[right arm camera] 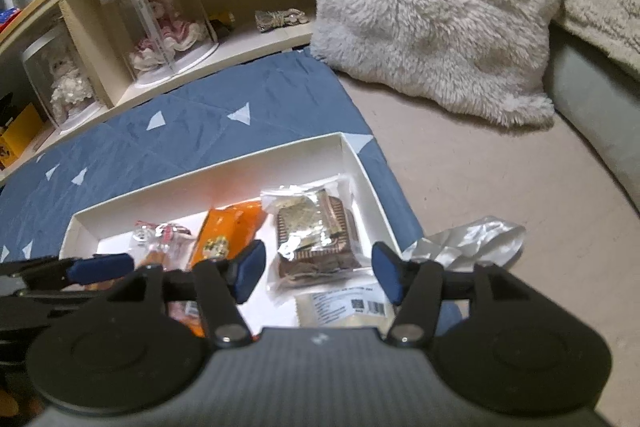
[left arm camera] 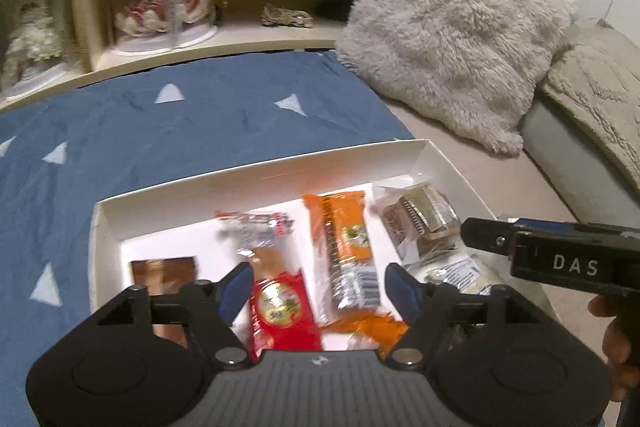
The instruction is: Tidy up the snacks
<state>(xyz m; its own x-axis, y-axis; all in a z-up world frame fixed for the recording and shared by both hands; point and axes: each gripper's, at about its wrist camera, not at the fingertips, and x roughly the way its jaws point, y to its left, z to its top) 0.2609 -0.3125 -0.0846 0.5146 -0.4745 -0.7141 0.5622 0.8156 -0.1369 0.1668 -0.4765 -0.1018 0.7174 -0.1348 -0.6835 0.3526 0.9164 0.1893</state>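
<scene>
A shallow white box [left arm camera: 256,181] lies on a blue cover and holds several snacks. From left to right these are a brown packet [left arm camera: 164,269], a red-and-clear packet [left arm camera: 276,295], an orange bar [left arm camera: 348,247] and a clear bag of brown biscuits [left arm camera: 420,221]. My left gripper [left arm camera: 320,287] hovers open over the red packet and the orange bar, its pads touching neither. My right gripper [right arm camera: 318,275] is open above the biscuit bag [right arm camera: 316,235], gripping nothing. A white labelled packet [right arm camera: 344,307] lies just below that bag. The orange bar [right arm camera: 228,231] lies to the left in the box [right arm camera: 208,183].
A fluffy white pillow [right arm camera: 432,7] leans at the back right on a beige surface. A crumpled silver wrapper [right arm camera: 472,239] lies outside the box on the right. Behind the blue cover [left arm camera: 160,131], a low shelf [left arm camera: 224,43] holds dolls in clear cases.
</scene>
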